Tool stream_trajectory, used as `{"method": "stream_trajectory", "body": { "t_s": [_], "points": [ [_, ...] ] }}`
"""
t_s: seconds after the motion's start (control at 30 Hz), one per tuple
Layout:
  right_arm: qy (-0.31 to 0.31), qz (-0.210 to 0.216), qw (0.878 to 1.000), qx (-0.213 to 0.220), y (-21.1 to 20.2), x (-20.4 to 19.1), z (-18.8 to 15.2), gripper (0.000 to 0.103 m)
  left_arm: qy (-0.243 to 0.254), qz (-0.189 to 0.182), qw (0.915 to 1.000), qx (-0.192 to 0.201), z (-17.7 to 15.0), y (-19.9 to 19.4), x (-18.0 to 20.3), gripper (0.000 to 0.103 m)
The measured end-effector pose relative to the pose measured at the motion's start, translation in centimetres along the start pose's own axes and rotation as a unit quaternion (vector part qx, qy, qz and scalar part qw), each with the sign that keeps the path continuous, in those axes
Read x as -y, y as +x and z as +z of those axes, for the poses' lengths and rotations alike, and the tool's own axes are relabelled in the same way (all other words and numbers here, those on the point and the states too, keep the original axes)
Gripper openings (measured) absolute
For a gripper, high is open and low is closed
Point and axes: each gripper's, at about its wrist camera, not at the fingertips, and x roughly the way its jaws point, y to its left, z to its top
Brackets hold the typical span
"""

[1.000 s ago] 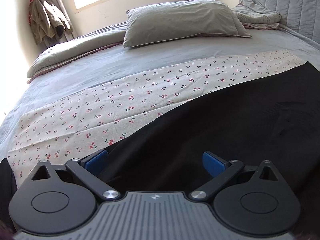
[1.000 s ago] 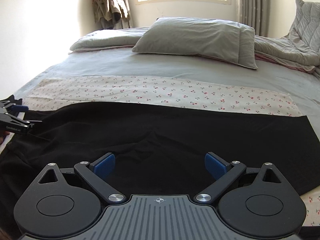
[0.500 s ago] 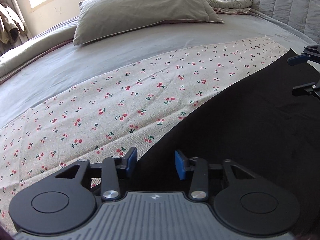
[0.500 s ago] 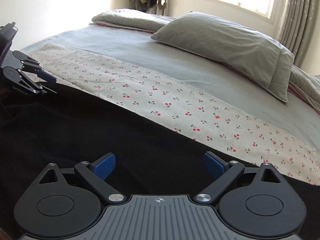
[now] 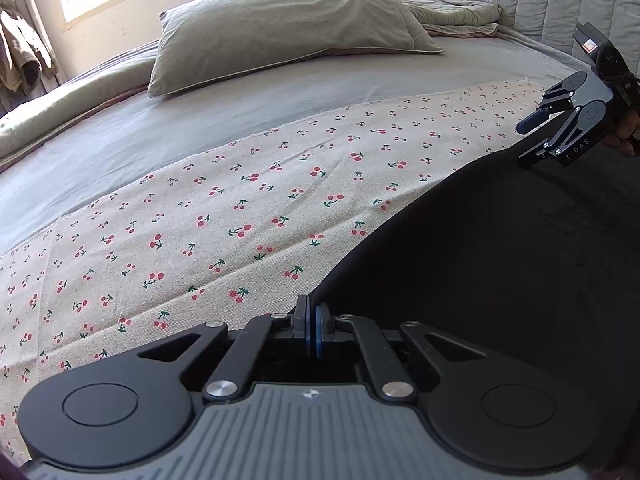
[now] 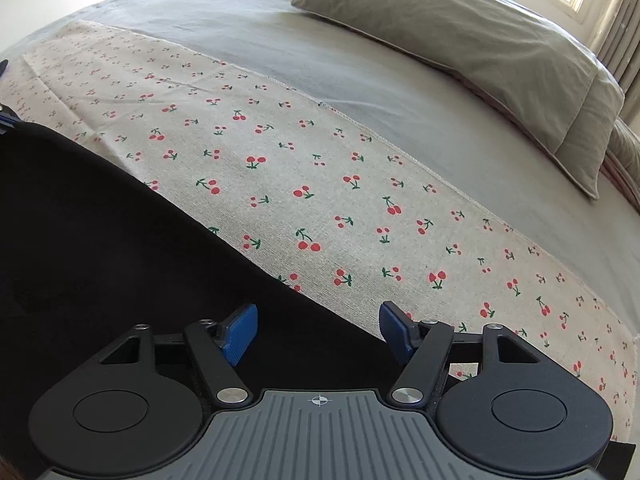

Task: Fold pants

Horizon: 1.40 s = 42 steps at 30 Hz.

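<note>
Two tongs are at the near edge of the black pants (image 5: 500, 260), which lie spread on the cherry-print cloth (image 5: 240, 208) across the bed (image 5: 200, 120). My left tongs (image 5: 311, 326) are pressed together, their blue pads meeting on the pants' edge where the black fabric borders the cherry print, so I am pinching that edge. My right tongs (image 6: 318, 330) stand wide, one blue pad over the black fabric and the other above the cloth, with the pants' edge running between them; nothing is held there. From the left wrist view I can see my right tongs at the far side of the pants, fingers apart, just at the fabric's border. A grey pillow (image 5: 280, 36) lies farther up the bed, well apart from the pants, and a quilt (image 5: 460, 12) is bunched beside it.
</note>
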Motion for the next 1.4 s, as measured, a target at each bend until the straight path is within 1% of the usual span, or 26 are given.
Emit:
{"method": "stream_trajectory", "body": {
  "t_s": [0.07, 0.1, 0.13, 0.17, 0.23, 0.27, 0.3, 0.33, 0.47, 0.57, 0.67, 0.8, 0.93, 1.03, 1.13, 1.23, 1.4],
  "points": [
    [0.013, 0.016, 1.000, -0.009, 0.3, 0.5, 0.1, 0.065, -0.011, 0.002, 0.9999, 0.012, -0.1, -0.4, -0.1, 0.002],
    [0.020, 0.028, 0.999, -0.011, 0.3, 0.8, 0.1, 0.061, -0.018, 0.002, 0.9997, 0.019, -0.1, -0.4, -0.2, 0.002],
    [0.024, 0.040, 0.999, -0.012, 0.2, 0.8, 0.1, 0.050, -0.023, 0.003, 0.9995, 0.024, -0.2, -0.6, -0.2, 0.002],
    [0.023, 0.051, 0.998, -0.012, 0.1, 0.7, 0.1, 0.045, -0.030, 0.004, 0.9990, 0.031, -0.3, -0.9, -0.2, 0.002],
    [0.003, 0.053, 0.999, -0.011, -0.3, -0.3, 0.2, 0.023, -0.039, 0.006, 0.9984, 0.041, -0.5, -1.3, -0.2, 0.002],
    [-0.010, 0.042, 0.999, -0.010, -0.5, -0.8, 0.2, 0.017, -0.042, 0.008, 0.9980, 0.046, -0.6, -1.6, 0.0, 0.002],
    [-0.021, 0.026, 0.999, -0.009, -0.7, -1.4, 0.2, 0.007, -0.045, 0.010, 0.9977, 0.049, -0.6, -1.8, 0.1, 0.002],
    [-0.027, 0.010, 1.000, -0.004, -1.1, -1.9, 0.1, 0.004, -0.047, 0.011, 0.9974, 0.053, -0.6, -2.2, 0.3, 0.002],
    [-0.029, -0.063, 0.996, 0.057, -4.7, -3.8, -1.0, 0.003, -0.039, 0.019, 0.9966, 0.070, -0.8, -4.6, 1.5, 0.002],
    [-0.022, -0.103, 0.990, 0.088, -8.3, -5.3, -2.4, 0.000, -0.038, 0.021, 0.9958, 0.080, -1.2, -6.8, 2.3, 0.002],
    [-0.014, -0.121, 0.986, 0.118, -12.7, -7.2, -4.9, 0.000, -0.046, 0.015, 0.9945, 0.093, -2.0, -9.9, 3.1, 0.002],
    [-0.015, -0.131, 0.981, 0.139, -17.9, -9.9, -8.7, 0.000, -0.057, 0.004, 0.9933, 0.101, -3.8, -13.6, 4.8, 0.002],
    [-0.023, -0.136, 0.979, 0.153, -22.2, -13.4, -13.2, 0.000, -0.055, 0.002, 0.9936, 0.099, -7.0, -16.5, 7.1, 0.002],
    [-0.021, -0.130, 0.979, 0.155, -24.1, -15.8, -16.2, 0.000, -0.052, -0.003, 0.9946, 0.090, -10.2, -18.4, 8.8, 0.002],
    [-0.017, -0.132, 0.981, 0.143, -25.1, -18.1, -18.8, 0.000, -0.045, -0.009, 0.9963, 0.073, -13.1, -19.5, 10.4, 0.002],
    [-0.005, -0.134, 0.983, 0.125, -25.1, -20.0, -20.7, 0.000, -0.039, -0.009, 0.9974, 0.060, -15.8, -20.2, 11.7, 0.002],
    [0.020, -0.125, 0.988, 0.089, -23.5, -21.8, -22.9, 0.000, -0.069, -0.017, 0.9968, 0.037, -19.4, -19.2, 12.6, 0.002]
  ]
}}
